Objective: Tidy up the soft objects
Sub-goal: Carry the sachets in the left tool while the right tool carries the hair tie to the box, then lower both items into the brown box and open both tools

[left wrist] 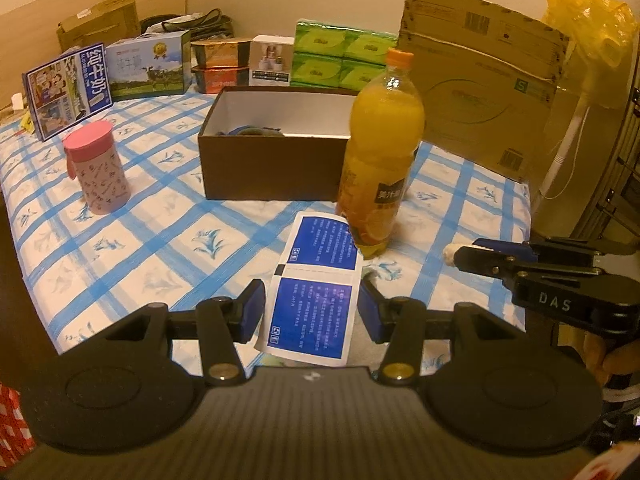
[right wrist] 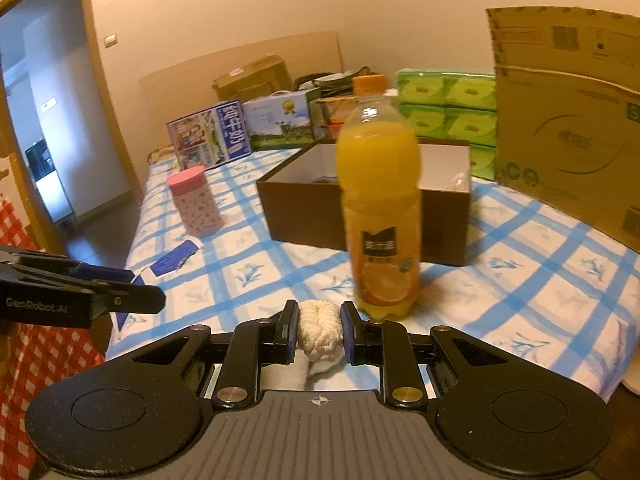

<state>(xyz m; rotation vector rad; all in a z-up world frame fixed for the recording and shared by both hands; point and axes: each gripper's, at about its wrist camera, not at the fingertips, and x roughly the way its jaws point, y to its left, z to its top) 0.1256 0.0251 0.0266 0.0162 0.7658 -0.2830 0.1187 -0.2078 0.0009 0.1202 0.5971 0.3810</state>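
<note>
While your left gripper clamps a blue-and-white sachet strip above the checked bedspread's near edge, only your right wrist view shows the right gripper squeezing a cream knitted roll. "DAS" and "GenRobot.AI" mark the gripper bodies.

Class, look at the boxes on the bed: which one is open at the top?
The dark brown rectangular cardboard box with the white interior, in the middle of the blue-checked bedspread. Its lid is off, showing the inside; the milk cartons behind are closed.
</note>
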